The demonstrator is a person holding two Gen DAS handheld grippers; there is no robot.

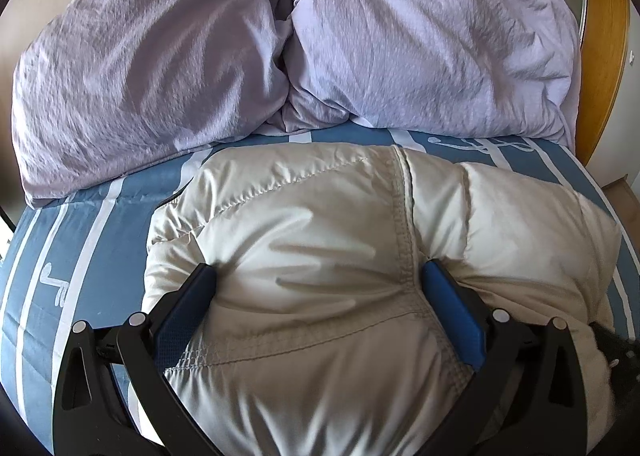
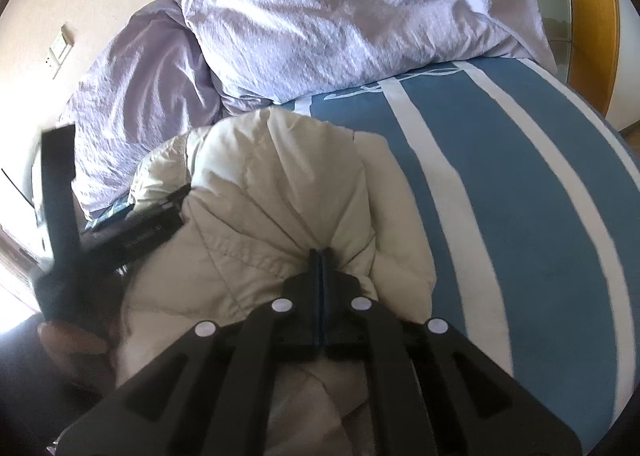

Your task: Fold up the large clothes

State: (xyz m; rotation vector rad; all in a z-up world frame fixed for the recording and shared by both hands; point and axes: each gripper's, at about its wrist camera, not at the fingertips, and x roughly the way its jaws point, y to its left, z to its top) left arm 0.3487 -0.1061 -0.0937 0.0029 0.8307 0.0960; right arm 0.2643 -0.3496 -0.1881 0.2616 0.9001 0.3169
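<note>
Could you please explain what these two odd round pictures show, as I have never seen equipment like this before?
A person holds a two-finger gripper in each hand, each carrying a fisheye camera looking along its fingers. The left camera shows the left gripper open, its blue pads either side of a bulge of the cream quilted puffer jacket. The right camera shows the right gripper shut on a pinch of that jacket. The jacket lies on a blue-and-white striped bed sheet, before lilac crinkled pillows.
</note>
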